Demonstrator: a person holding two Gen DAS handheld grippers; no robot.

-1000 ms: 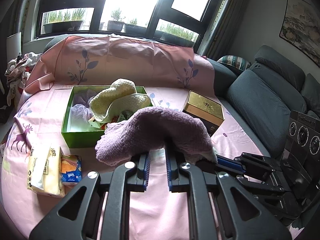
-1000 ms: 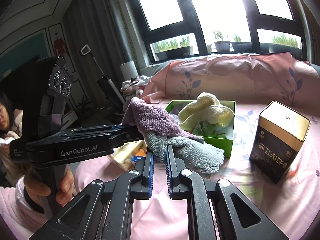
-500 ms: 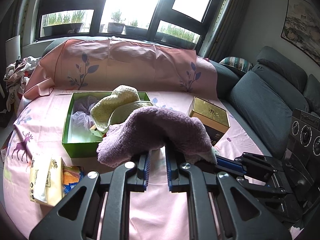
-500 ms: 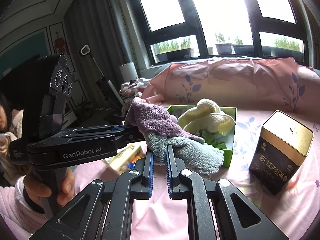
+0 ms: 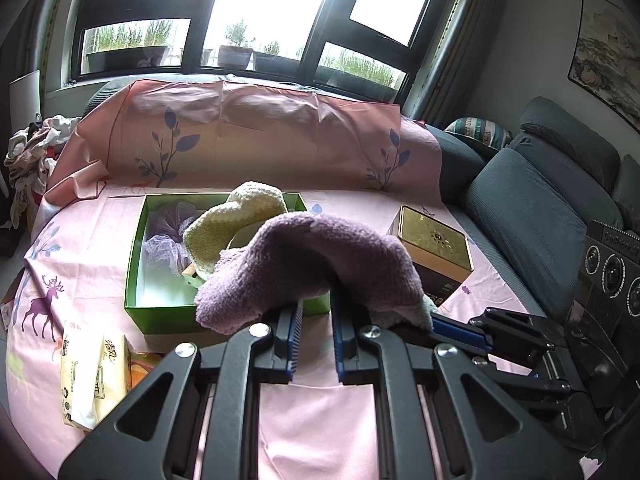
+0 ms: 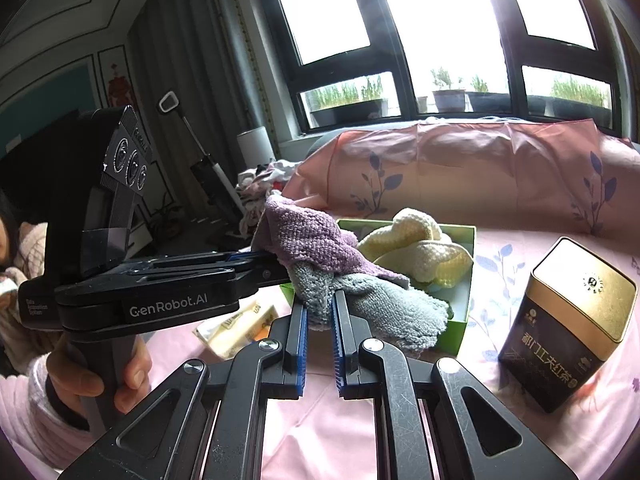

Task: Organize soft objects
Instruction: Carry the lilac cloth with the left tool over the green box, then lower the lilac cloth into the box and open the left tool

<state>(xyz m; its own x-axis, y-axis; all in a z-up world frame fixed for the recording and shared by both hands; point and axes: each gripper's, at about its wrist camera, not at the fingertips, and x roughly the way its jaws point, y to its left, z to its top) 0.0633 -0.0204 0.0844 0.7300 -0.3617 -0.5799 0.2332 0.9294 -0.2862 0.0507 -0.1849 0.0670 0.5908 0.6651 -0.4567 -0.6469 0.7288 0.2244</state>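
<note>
Both grippers, left gripper (image 5: 314,312) and right gripper (image 6: 319,306), are pinching the purple towel (image 5: 320,256) with narrow fingers. Keep tension even while lowering it into the green box (image 5: 138,240).

A pink printed cloth covers the worktop (image 5: 100,240). On it sit an open green cardboard box (image 5: 160,322), a gold-lidded dark tin (image 5: 436,248) at right, and tissue packs (image 5: 94,376) near left.

Blown-out window (image 5: 276,4) backlight, dim corners, fisheye-warped edges
</note>
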